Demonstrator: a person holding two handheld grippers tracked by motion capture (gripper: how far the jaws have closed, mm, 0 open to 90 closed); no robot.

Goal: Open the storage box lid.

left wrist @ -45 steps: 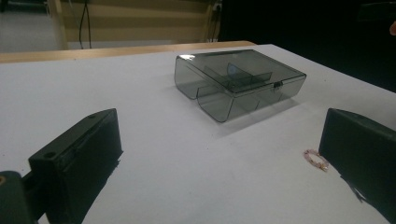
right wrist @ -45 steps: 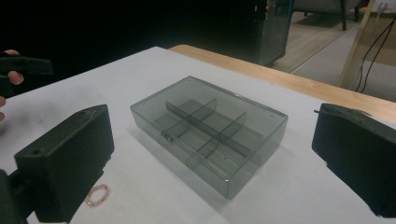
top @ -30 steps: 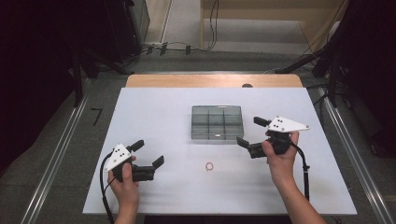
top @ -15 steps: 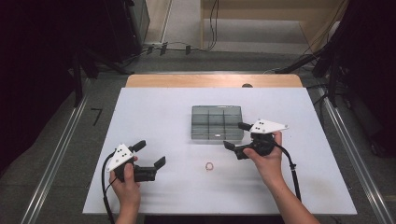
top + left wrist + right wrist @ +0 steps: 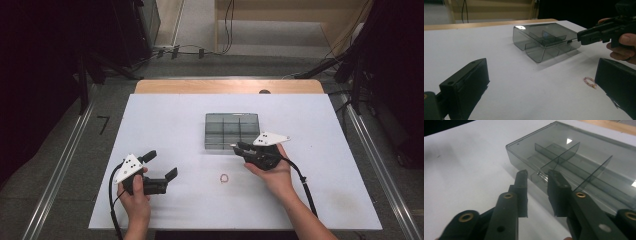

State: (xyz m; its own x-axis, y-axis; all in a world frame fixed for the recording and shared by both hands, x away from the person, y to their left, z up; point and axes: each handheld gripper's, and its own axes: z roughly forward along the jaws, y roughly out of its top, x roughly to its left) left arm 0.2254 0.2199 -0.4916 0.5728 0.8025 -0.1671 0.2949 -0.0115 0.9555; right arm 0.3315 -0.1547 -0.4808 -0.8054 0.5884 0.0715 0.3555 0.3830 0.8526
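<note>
A smoky see-through box (image 5: 231,131) with divided compartments lies shut in the middle of the white table (image 5: 165,115). My right gripper (image 5: 236,147) points at the box's near side. In the right gripper view its jaws (image 5: 537,173) have just been closing and stand narrow on either side of a small metal latch (image 5: 541,175) on the box (image 5: 579,157), with a gap still showing. My left gripper (image 5: 161,164) rests on the table to the left, wide open with nothing between its jaws. A small pink bead ring (image 5: 224,177) lies on the table between the two hands.
In the left gripper view the box (image 5: 544,40) sits ahead, the right gripper (image 5: 580,37) touches its corner, and the bead ring (image 5: 590,82) lies beside my right jaw. A wooden strip (image 5: 225,86) borders the table's far edge. Dark stands and cables surround the table.
My right gripper has moved left and down to the box's near side, and its jaws have narrowed from wide open. The left gripper, the box and the ring have stayed put.
</note>
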